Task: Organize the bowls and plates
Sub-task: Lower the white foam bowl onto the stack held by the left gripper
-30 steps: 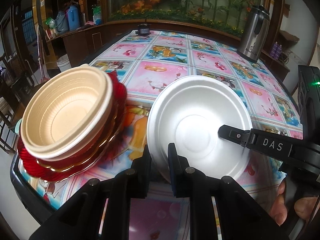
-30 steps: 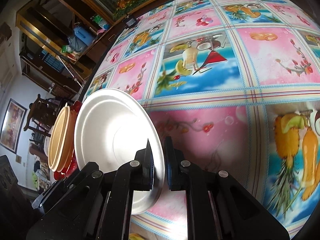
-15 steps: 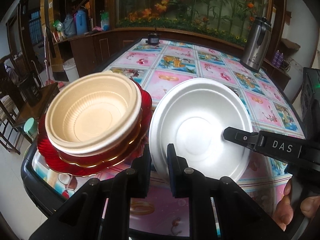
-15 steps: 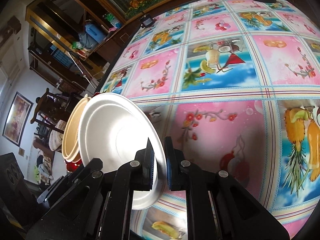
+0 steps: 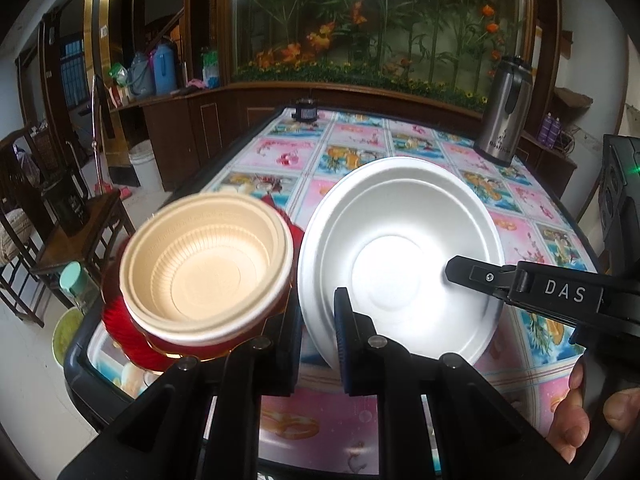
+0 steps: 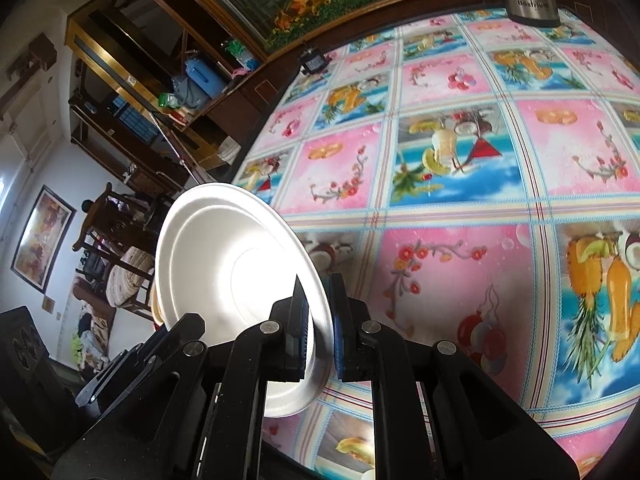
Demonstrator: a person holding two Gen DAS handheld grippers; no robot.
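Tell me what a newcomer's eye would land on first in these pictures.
First, the white plate in mid-frame, tilted and held off the table, with both the left gripper and the right gripper clamped on its rim. Next, left of it, the beige bowl nested in a red bowl near the table corner. Beneath everything spreads the loud pink-and-blue fruit tablecloth.

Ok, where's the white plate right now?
The white plate is up off the flowered tablecloth, pinched at its rim by both the left claw and the right claw, just right of the tan bowl stack in the left view.
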